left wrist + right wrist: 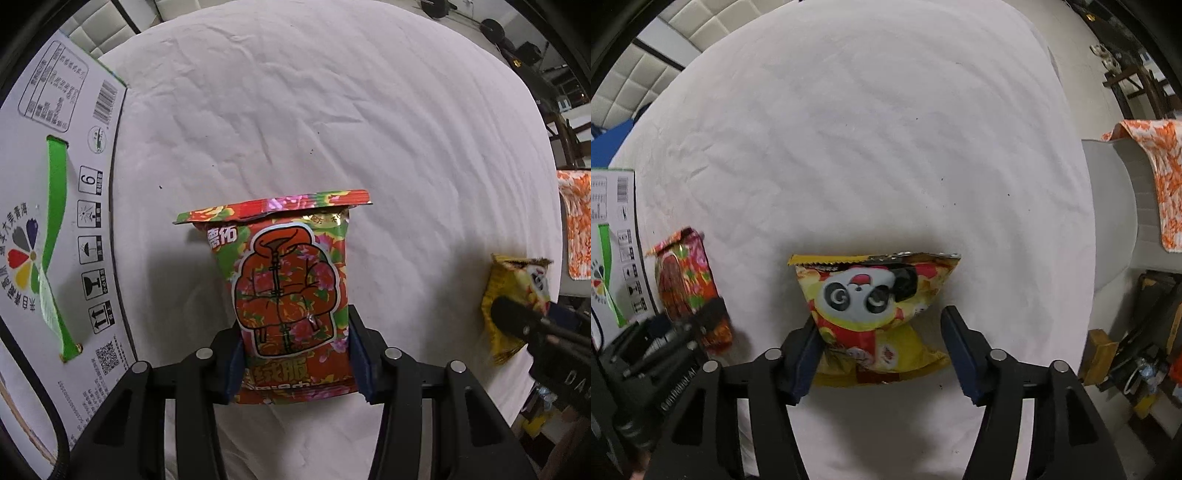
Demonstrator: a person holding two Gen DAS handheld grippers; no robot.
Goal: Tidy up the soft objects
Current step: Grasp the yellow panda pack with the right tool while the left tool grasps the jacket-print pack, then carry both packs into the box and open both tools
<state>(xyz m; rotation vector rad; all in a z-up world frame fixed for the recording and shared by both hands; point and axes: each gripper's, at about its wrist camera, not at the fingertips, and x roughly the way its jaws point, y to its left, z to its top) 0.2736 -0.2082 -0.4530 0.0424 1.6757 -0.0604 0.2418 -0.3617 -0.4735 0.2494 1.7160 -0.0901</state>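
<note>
A wrinkled white sheet (332, 110) covers a wide soft surface, with a quilted cream panel (639, 77) behind its far edge and dark clutter past its right edge.

In the left wrist view, a red floral snack bag (290, 291) printed with an orange padded jacket sits near the middle of the sheet, toward its near edge. The left gripper (291, 350) has its blue-padded fingers (356, 354) pressed against both sides of the bag's lower half, pinching it; the bag's sealed top flap points toward the far edge.

In the right wrist view, a yellow panda snack bag (871, 314) lies closer to the sheet's right edge. The right gripper (882, 350) straddles it with fingers spread: the left pad (805, 358) touches the bag's side, while the right pad stands apart from it with white sheet showing between.

The two bags are well apart, side by side along the near edge.

A white cardboard box (55, 206) with a green strap handle, a barcode and shipping symbols lies along the sheet's left edge, near the floral bag. Beyond the right edge, an orange-and-white patterned cloth (1160, 184) drapes over a pale grey piece of furniture (1115, 206).
</note>
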